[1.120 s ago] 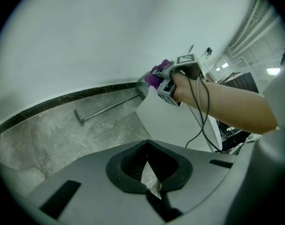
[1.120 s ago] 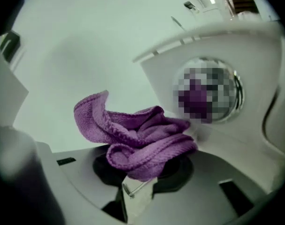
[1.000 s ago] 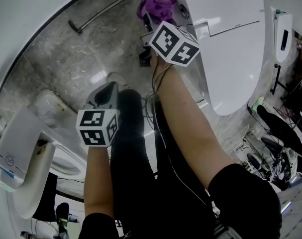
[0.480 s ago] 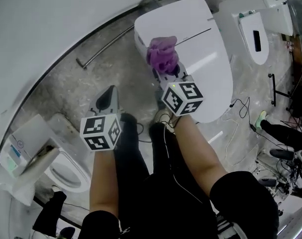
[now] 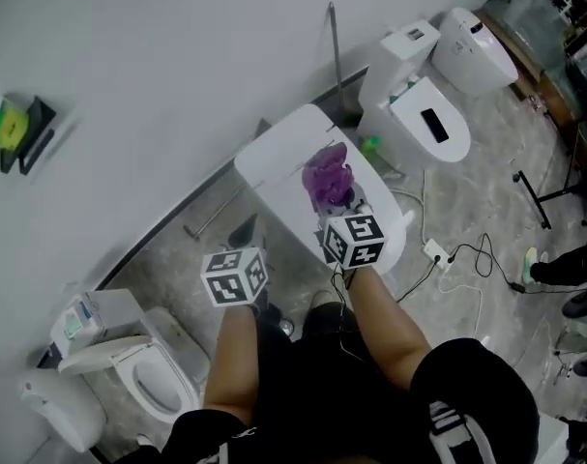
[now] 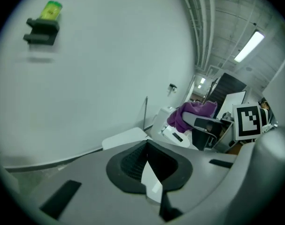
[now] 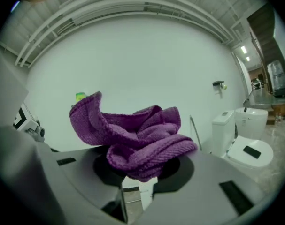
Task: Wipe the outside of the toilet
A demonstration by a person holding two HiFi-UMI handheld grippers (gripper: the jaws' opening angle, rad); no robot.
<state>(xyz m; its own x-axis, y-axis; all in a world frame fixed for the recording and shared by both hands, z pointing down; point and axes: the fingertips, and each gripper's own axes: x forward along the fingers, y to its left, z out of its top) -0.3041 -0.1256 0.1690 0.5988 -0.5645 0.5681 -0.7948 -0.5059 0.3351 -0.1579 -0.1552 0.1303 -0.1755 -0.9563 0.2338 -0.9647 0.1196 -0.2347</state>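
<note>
"Between the jaws of the right gripper [image 7: 137, 172], what is there?"
"A purple cloth [image 7: 133, 135], bunched up. The jaws are closed on its lower folds. The rest puffs up over them, with one corner standing tall on the left side."
"And below that gripper?"
"The toilet [image 5: 274, 167], white, with its lid down. From the head view the cloth lies over the back part of the lid, but I cannot tell whether it touches."
"What about the left gripper [image 6: 149, 170]?"
"Its jaws are drawn together, with only a thin white wedge showing between the dark pads, and nothing is held there. It is just to the left of the right gripper, beside the toilet's left flank and over the grey floor [image 5: 167, 269]."
"Any containers about?"
"Up on the wall [image 6: 109, 69], well ahead of the left gripper and to its left, a black holder [image 6: 41, 32] has a green item [image 6: 52, 9] standing in it. Behind the left gripper and to its left is an open toilet [image 5: 161, 391]. Its bowl is uncovered and shows white inside, and I cannot make out more than that."
"Anything on the right gripper's other side?"
"Ahead of it and to the right is a second closed toilet [image 5: 424, 119] with a dark patch on its lid. A small green thing [image 5: 370, 146] sits on the floor between that one and the toilet under the cloth"
</note>
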